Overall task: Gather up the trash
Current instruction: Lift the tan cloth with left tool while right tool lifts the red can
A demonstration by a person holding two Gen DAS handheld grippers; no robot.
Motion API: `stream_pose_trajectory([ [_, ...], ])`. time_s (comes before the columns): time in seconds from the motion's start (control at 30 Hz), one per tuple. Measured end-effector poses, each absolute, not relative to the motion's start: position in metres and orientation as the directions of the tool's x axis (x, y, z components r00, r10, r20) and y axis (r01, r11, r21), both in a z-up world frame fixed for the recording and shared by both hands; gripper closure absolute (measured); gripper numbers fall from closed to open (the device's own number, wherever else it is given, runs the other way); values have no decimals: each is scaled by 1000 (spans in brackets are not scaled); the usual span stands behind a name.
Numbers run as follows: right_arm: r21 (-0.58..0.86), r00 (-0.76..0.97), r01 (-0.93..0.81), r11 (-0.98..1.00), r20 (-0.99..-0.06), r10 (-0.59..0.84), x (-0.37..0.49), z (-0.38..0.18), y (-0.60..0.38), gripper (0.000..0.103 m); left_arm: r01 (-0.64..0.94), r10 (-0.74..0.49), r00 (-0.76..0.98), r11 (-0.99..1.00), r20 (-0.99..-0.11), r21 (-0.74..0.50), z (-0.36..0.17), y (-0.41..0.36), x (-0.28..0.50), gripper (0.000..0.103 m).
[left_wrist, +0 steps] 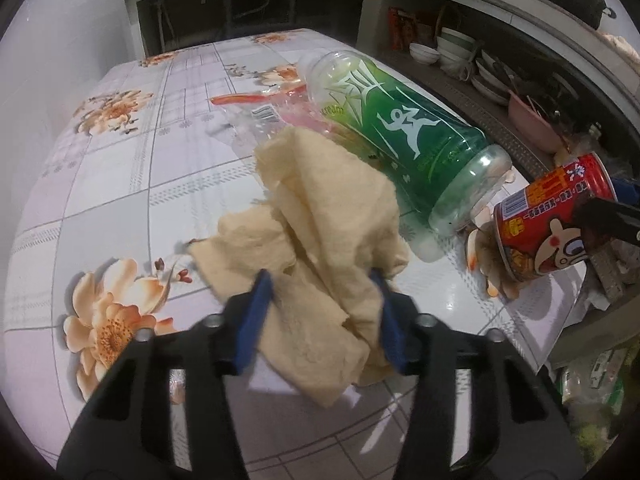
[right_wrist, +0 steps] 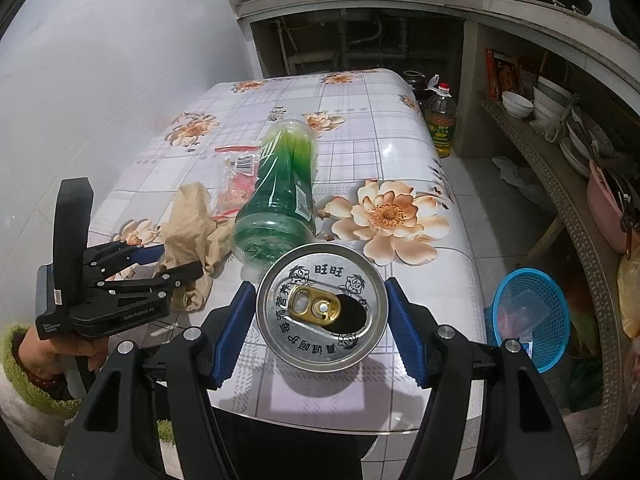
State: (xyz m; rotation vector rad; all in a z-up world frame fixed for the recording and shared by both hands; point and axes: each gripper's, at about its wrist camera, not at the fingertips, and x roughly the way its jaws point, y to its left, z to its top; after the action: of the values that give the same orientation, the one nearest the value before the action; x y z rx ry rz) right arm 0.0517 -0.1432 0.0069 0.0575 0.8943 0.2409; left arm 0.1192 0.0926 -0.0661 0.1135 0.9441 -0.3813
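Clearly crumpled beige tissue (left_wrist: 320, 216), opened red can (right_wrist: 322, 307).

Take the plastic bottle (right_wrist: 276, 200) as your landmark: it lies on its side on the table (right_wrist: 404, 152), and your crumpled paper towel (left_wrist: 320, 216) sits just to its left, touching it, between your left gripper's (left_wrist: 322, 296) fingers. Behind the towel, left of the bottle, lies a clear wrapper (right_wrist: 236, 176). Your right gripper (right_wrist: 322, 316) has the can (right_wrist: 322, 312) just in front of the bottle's near end, and a mesh basket (right_wrist: 532, 316) stands off the table, well to the bottle's right.
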Motion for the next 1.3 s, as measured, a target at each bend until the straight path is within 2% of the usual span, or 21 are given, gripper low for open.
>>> stream_pose_trajectory([
  [0.17,203,588,-190,961,-760,277,51,6,-148,38,358,-280,522,929,-805,-91,-65,99,122,86],
  [0.2,216,585,-189,958,-759,287,51,5,-149,35,353,-281,522,931,-805,-95,-65,101,123,89],
  [0.37,250,571,-191,949,-759,315,50,2,-153,33,348,-282,524,932,-804,-100,-66,102,121,96],
  [0.7,267,570,-194,944,-753,330,56,-6,-148,32,342,-253,552,938,-795,-61,-58,98,108,97],
  [1.07,221,581,-215,951,-754,306,64,-16,-130,33,319,-226,575,947,-787,-39,-50,102,97,97],
  [1.3,181,588,-211,961,-761,272,65,-19,-126,38,313,-221,593,949,-774,-32,-41,101,92,97],
])
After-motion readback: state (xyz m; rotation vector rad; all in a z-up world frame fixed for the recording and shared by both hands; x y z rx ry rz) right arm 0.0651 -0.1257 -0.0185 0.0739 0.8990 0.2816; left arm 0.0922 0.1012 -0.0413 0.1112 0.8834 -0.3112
